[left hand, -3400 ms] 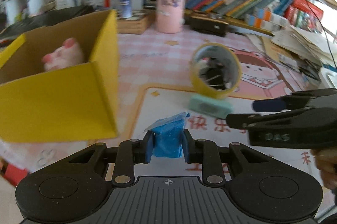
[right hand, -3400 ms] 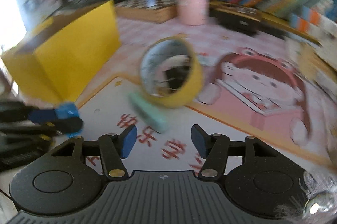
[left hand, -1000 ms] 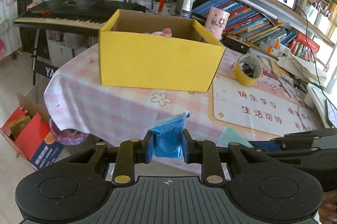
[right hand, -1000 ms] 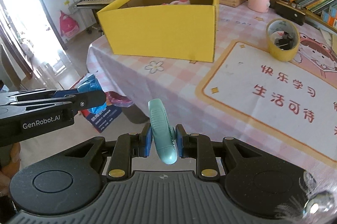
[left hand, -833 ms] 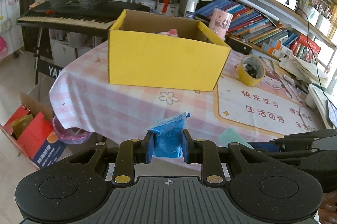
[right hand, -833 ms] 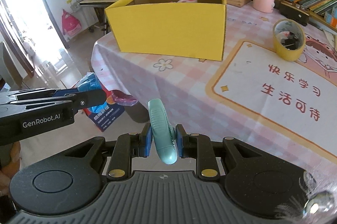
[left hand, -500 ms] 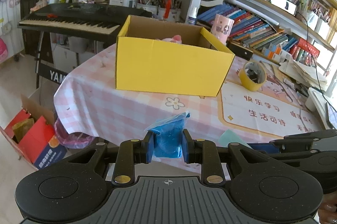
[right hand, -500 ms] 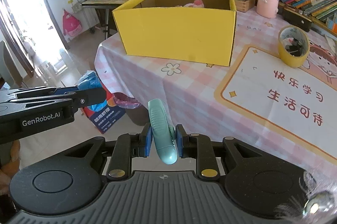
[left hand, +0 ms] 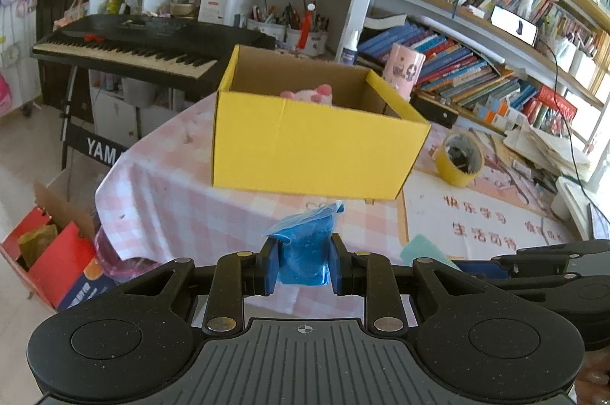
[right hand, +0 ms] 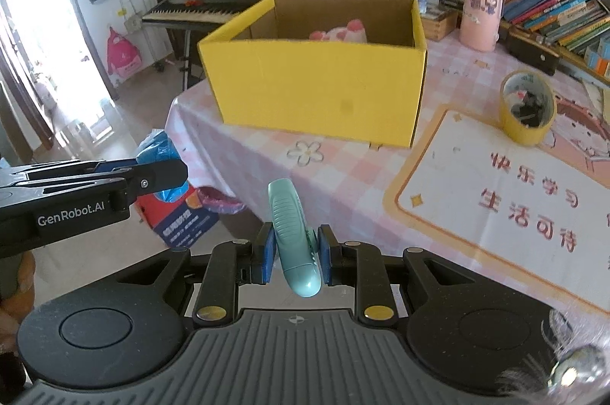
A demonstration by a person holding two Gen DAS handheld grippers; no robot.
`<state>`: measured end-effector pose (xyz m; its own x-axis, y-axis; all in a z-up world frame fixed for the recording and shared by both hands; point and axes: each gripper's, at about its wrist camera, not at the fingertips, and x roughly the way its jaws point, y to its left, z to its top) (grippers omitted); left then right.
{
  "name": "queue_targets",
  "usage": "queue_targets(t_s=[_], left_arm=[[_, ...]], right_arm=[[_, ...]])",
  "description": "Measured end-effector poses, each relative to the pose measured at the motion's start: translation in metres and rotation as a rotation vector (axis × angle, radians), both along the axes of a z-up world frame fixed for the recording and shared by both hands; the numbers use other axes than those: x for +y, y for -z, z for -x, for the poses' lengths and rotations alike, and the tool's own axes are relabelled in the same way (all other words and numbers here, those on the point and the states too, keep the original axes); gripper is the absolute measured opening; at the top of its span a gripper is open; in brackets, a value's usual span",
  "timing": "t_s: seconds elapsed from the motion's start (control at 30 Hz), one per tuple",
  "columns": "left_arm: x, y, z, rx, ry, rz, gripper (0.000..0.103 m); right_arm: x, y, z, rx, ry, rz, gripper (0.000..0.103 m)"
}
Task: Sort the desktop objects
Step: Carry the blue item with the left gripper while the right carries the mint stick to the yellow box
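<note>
Yellow box | on table at 12 o'clock, well beyond both claws | left gripper clamps blue packet | right gripper clamps teal object, probably a clip, long axis toward box | neither clearly nearer

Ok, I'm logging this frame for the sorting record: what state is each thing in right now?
Left claw: shut on blue packet, held off the table.
Right claw: shut on teal stapler, held off the table.
Yellow box: open-topped, upright, pink plush toy inside.
Yellow tape roll: lying on the table mat.
</note>
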<state>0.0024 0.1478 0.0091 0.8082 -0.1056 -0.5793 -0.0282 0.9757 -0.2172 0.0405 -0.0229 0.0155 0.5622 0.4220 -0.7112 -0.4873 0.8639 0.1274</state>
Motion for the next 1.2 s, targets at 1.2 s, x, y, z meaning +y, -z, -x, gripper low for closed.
queue_targets(t_s=[1.2], left_arm=[[-0.014, -0.044, -0.159, -0.132, -0.098, -0.117, 0.024]], right_arm=[[0.009, -0.057, -0.186, -0.236, -0.119, -0.008, 0.022]])
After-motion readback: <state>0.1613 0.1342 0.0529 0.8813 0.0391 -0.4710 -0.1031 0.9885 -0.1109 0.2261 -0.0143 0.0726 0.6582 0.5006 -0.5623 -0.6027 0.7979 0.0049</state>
